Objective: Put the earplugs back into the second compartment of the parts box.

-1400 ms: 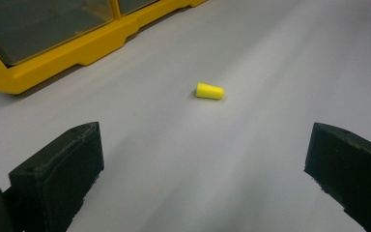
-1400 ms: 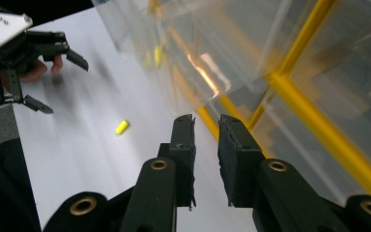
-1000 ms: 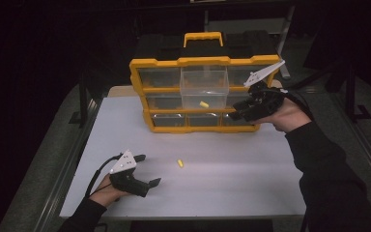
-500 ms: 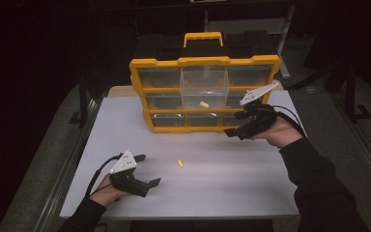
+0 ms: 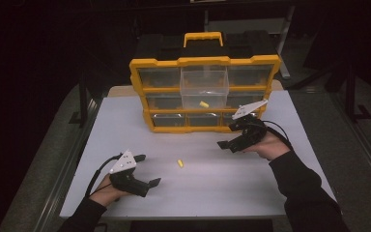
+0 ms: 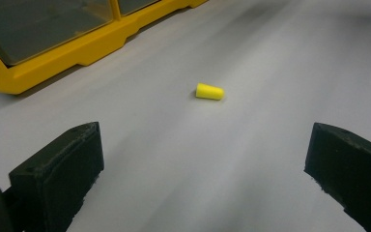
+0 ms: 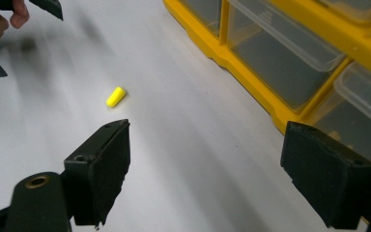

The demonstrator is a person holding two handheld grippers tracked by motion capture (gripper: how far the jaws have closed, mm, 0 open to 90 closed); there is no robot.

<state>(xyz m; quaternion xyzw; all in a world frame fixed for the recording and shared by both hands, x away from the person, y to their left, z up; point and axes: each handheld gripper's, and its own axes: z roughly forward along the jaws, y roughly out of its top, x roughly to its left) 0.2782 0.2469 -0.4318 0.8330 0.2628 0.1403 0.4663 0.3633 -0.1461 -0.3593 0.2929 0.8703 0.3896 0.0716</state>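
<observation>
Plug (image 5: 179, 164) lies loose on the table (image 5: 280, 193), near centre, well apart from the organiser (image 5: 205, 62); a second plug (image 5: 204, 104) sits in its middle drawer. Right gripper (image 5: 228, 144) hangs right of the plug, jaws just opened, released, nothing between them. Left gripper (image 5: 147, 170) rests released at near left. Straddle the plug across its width, probably its softest axis, and close gently.
</observation>
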